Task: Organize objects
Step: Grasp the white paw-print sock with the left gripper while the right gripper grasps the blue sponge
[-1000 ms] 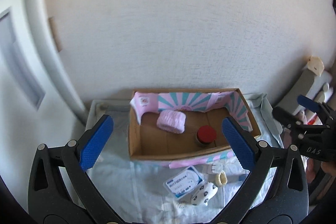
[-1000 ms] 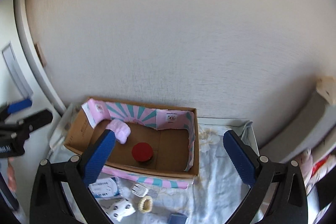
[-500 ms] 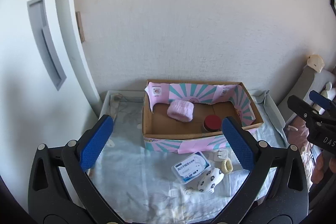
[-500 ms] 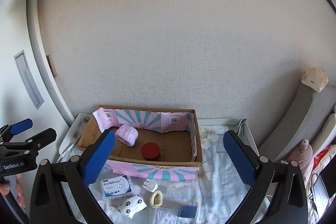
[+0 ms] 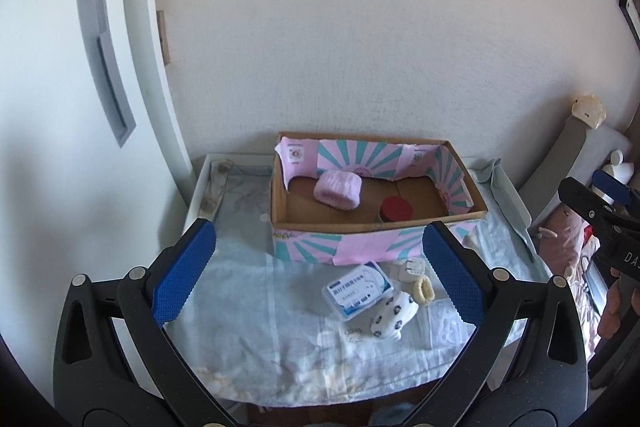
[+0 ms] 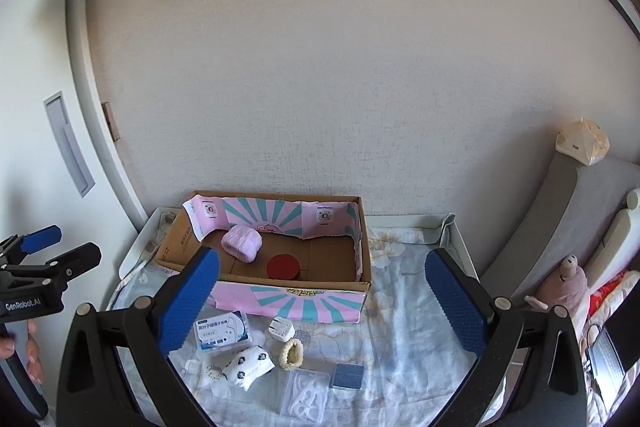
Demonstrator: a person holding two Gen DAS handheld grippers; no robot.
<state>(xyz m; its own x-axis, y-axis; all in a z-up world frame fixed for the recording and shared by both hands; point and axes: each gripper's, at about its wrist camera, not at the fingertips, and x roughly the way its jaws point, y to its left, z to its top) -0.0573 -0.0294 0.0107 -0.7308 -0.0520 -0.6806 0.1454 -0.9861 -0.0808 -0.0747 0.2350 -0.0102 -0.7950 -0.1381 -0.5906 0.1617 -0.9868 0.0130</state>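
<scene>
I see a matt cardboard box (image 6: 362, 251) lined with glossy pink paper, a fuzzy pink cloth roll (image 6: 241, 243) inside, a soft printed sheet (image 6: 404, 311) underneath, and rough textured blue pads (image 6: 454, 301) on my gripper.

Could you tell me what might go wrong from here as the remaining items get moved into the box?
The white charger, cream hair tie and spotted pouch lie close together, so the open right hand-held gripper may nudge a neighbour when closing on one. The flat clear plastic case sits on soft, wrinkled bedding and may be hard to pinch. The cardboard box looks light; bumping its front wall could shift it.
</scene>
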